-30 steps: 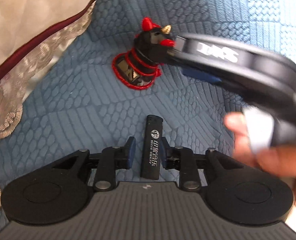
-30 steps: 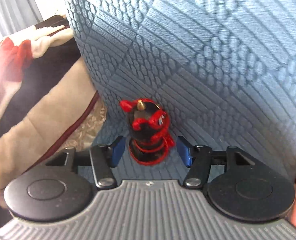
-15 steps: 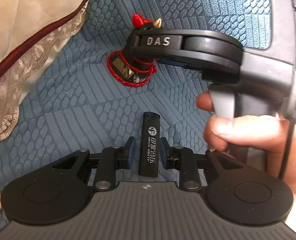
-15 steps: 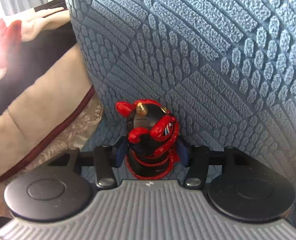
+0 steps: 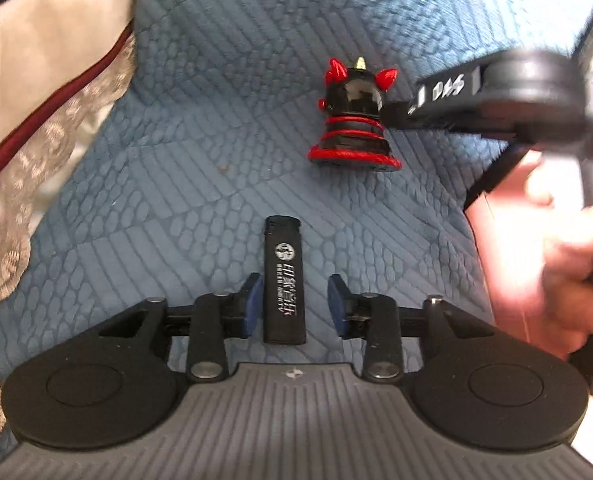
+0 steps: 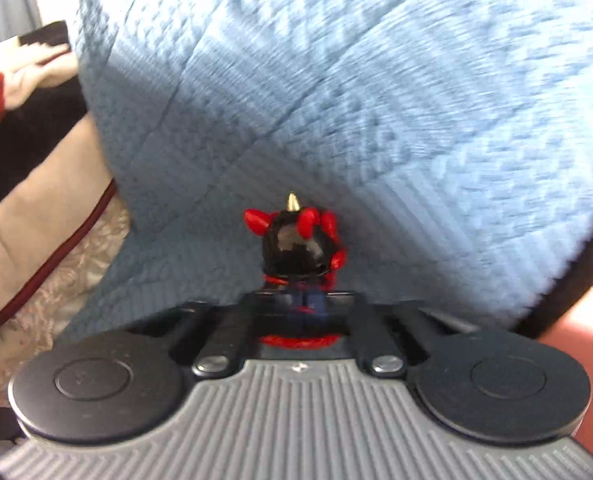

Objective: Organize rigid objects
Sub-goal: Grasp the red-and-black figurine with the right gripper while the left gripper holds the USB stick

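Observation:
A black lighter [image 5: 284, 280] with white print lies on the blue quilted cushion [image 5: 184, 184], between the fingers of my left gripper [image 5: 294, 304]. Its jaws are opening. The left pad [image 5: 252, 304] is beside the lighter and the right pad [image 5: 336, 304] stands clear of it. A black figurine with red horns and a gold spike [image 5: 354, 120] stands farther back. My right gripper [image 5: 392, 110] reaches it from the right. In the right wrist view that gripper [image 6: 304, 304] is shut on the figurine [image 6: 296, 244], with the red base showing below the pads.
A beige cloth with lace trim and maroon piping [image 5: 40, 92] lies along the cushion's left side. It also shows as the beige cloth [image 6: 36, 232] in the right wrist view. A person's hand [image 5: 556, 264] holds the right gripper. The cushion's upright back [image 6: 376, 100] rises behind the figurine.
The right gripper closed on the figurine and carried it to the right in the left wrist view. The left jaws widened and no longer squeeze the lighter.

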The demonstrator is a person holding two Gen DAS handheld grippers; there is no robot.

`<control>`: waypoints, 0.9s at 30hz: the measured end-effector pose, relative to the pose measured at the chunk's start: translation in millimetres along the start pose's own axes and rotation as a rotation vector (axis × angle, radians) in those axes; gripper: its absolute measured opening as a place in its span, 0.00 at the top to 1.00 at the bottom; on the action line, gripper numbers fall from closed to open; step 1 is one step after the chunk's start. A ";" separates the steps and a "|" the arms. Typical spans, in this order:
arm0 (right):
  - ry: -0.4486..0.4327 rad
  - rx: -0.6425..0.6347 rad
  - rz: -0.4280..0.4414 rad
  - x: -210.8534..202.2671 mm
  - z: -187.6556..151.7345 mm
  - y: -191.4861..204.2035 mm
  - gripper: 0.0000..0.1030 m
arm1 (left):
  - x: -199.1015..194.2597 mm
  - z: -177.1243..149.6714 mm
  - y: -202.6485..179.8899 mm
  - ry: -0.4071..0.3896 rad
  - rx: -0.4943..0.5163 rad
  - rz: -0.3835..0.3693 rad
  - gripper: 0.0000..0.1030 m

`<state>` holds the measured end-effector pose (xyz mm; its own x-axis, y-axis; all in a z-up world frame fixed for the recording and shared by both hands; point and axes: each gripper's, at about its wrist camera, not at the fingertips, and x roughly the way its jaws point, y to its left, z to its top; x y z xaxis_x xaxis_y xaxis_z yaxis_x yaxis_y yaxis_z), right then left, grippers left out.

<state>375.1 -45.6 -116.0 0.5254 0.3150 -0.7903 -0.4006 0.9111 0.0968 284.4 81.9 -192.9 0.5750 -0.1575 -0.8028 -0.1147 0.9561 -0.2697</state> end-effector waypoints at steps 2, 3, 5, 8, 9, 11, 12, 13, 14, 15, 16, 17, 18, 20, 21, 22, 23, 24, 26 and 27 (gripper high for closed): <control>-0.015 0.017 -0.007 -10.5 -0.9 -9.0 0.95 | 0.5 -3.0 -6.9 -0.015 0.038 0.024 0.58; -0.011 0.022 -0.011 -13.4 -2.1 -12.2 0.95 | 1.5 -5.2 -9.7 -0.021 0.056 0.034 0.58; 0.000 0.046 -0.011 -17.8 -5.3 -20.2 0.94 | 2.2 -7.2 -14.7 -0.030 0.091 0.056 0.59; 0.003 0.076 0.005 -20.3 -10.6 -26.0 0.92 | 2.4 -9.9 -19.8 -0.037 0.132 0.093 0.71; -0.001 0.081 0.006 -21.0 -11.5 -26.8 0.91 | 2.6 -10.2 -20.6 -0.040 0.145 0.117 0.73; 0.000 0.084 0.004 -22.1 -12.4 -27.7 0.91 | 2.6 -8.5 -18.9 -0.038 0.139 0.113 0.73; -0.002 0.085 0.005 -21.2 -12.4 -26.7 0.90 | 2.3 -7.9 -17.9 -0.036 0.133 0.111 0.74; -0.004 0.085 0.004 -23.0 -11.9 -27.5 0.86 | 2.0 -7.2 -17.1 -0.035 0.127 0.109 0.74; -0.006 0.086 -0.005 -22.6 -11.5 -28.3 0.79 | 1.5 -6.7 -16.1 -0.033 0.119 0.107 0.74; -0.005 0.088 -0.016 -21.1 -11.6 -27.9 0.59 | 1.1 -6.2 -15.1 -0.031 0.105 0.102 0.74; 0.000 0.096 -0.017 -17.9 -11.4 -27.5 0.39 | 0.5 -5.4 -13.5 -0.027 0.087 0.095 0.74; 0.007 0.108 -0.008 -15.2 -12.0 -28.9 0.35 | 0.2 -4.4 -11.6 -0.021 0.068 0.087 0.74; 0.016 0.118 -0.004 -12.2 -12.6 -29.6 0.35 | 0.0 -3.4 -9.8 -0.015 0.048 0.079 0.74; 0.035 0.119 0.017 -3.6 -13.6 -26.0 0.34 | -0.6 -1.5 -5.7 -0.002 0.007 0.057 0.74; 0.046 0.109 0.025 0.6 -13.8 -23.1 0.34 | -0.8 -0.8 -3.7 0.004 -0.011 0.047 0.74; 0.054 0.093 0.028 4.9 -14.1 -19.0 0.34 | -0.8 -0.1 -2.5 0.008 -0.024 0.040 0.74; 0.058 0.072 0.026 8.7 -14.0 -14.8 0.34 | -0.9 0.4 -1.9 0.013 -0.035 0.034 0.74; 0.060 0.052 0.022 12.3 -13.9 -10.8 0.34 | -1.0 1.0 -0.9 0.017 -0.046 0.027 0.74; 0.059 0.028 0.007 19.2 -13.3 -4.7 0.34 | -1.7 1.6 0.6 0.023 -0.062 0.012 0.74; 0.060 0.019 0.006 22.2 -12.9 -2.9 0.35 | -2.2 1.9 1.0 0.025 -0.066 0.005 0.74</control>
<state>378.2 -44.7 -141.6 0.4767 0.3045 -0.8246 -0.3887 0.9144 0.1129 284.6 83.7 -190.4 0.5535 -0.1594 -0.8175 -0.1711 0.9388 -0.2989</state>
